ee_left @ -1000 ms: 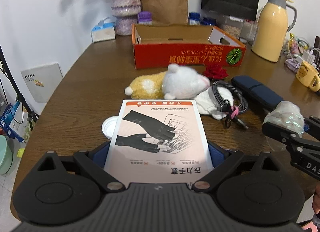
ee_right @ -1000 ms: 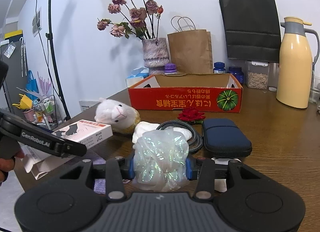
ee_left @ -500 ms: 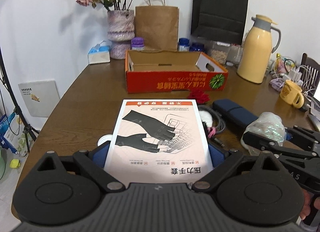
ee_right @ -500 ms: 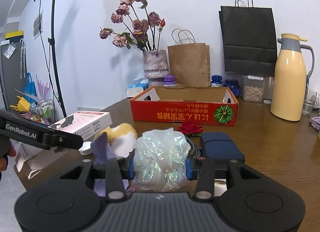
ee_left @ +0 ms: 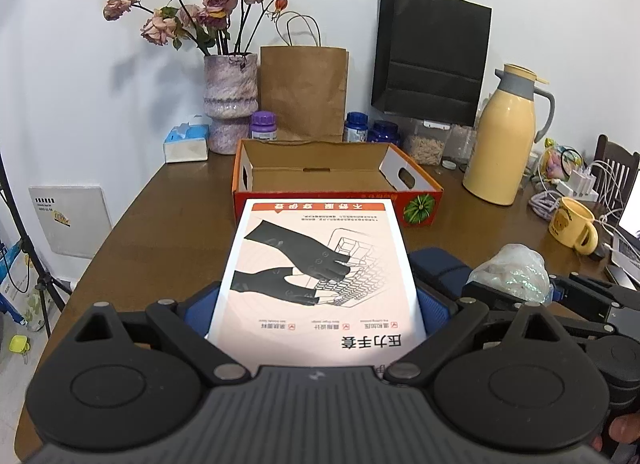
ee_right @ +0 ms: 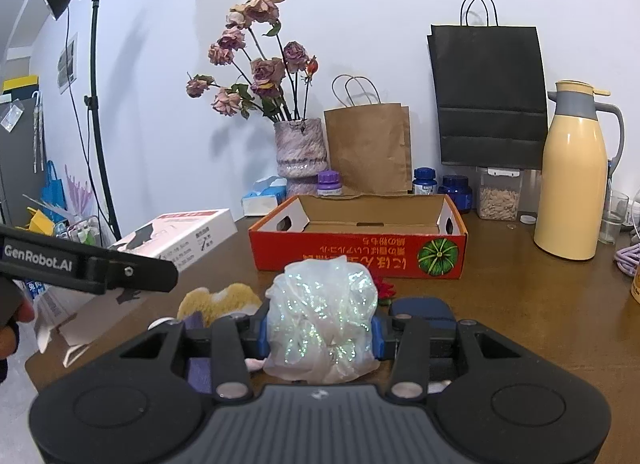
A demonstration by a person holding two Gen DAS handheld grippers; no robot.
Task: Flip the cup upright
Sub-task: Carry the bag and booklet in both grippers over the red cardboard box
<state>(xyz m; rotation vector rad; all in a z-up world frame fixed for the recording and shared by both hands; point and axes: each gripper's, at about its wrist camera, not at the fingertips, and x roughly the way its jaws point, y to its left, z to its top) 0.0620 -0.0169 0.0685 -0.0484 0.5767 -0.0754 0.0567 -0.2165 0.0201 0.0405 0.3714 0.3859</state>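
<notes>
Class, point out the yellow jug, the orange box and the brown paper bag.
Yellow jug (ee_right: 572, 192): right wrist view, middle of body.
Orange box (ee_right: 360, 258): right wrist view, printed front wall.
Brown paper bag (ee_left: 304, 92): left wrist view, front face.

Both tools rising above worktop (ee_right: 520, 284), loads coming up with them. Left tool (ee_left: 318, 304) lifting white glove box (ee_left: 320, 264), tilting up: box's far edge now overlapping front wall of orange carton (ee_left: 420, 184), plush toy going out of left view. Right tool (ee_right: 320, 338) lifting iridescent plastic wad (ee_right: 322, 304), its top now reaching carton's front wall.
</notes>
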